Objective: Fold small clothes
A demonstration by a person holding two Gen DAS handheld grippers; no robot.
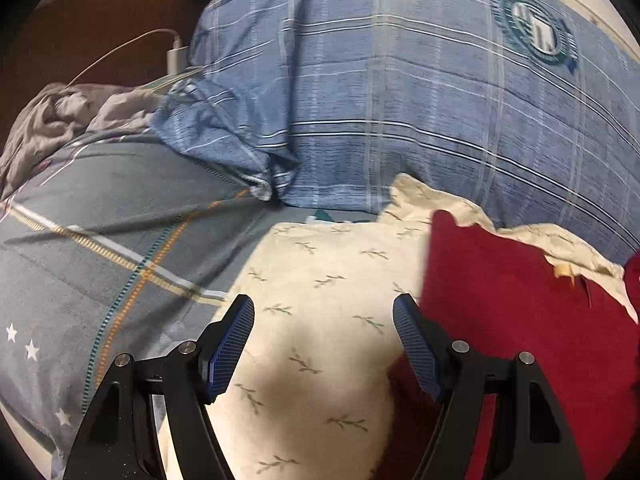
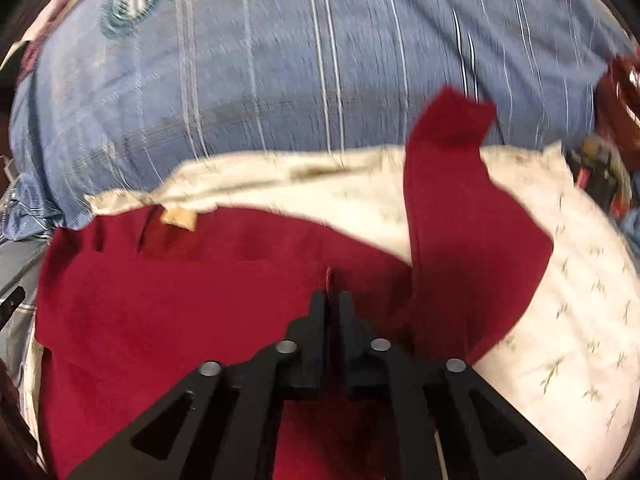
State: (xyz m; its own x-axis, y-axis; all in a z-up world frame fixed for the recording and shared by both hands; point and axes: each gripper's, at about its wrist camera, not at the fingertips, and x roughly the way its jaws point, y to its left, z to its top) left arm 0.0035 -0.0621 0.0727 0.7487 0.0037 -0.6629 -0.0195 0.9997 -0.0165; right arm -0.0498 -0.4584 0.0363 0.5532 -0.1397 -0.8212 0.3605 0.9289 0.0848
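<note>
Jaws of the right gripper are pressed together on a raised pinch of the red garment, with a small ridge of cloth standing up just ahead of the tips. Jaws of the left gripper are spread wide and hold nothing; between them lies only the cream leaf-print pillow. Relative to the left jaws, the red garment sits just outside the right-hand finger, its near edge beside that finger's blue pad. Relative to the right jaws, the garment spreads ahead and to the left, label side away, while one sleeve runs up ahead-right onto the blue plaid bedding. Handling judgement: the fabric is light, limp and non-fragile; it will drape and drag rather than hold shape, and probably grips the pillow cover slightly. Take hold at hems, sleeve ends or shoulder seams, pinching a single layer edge.
</note>
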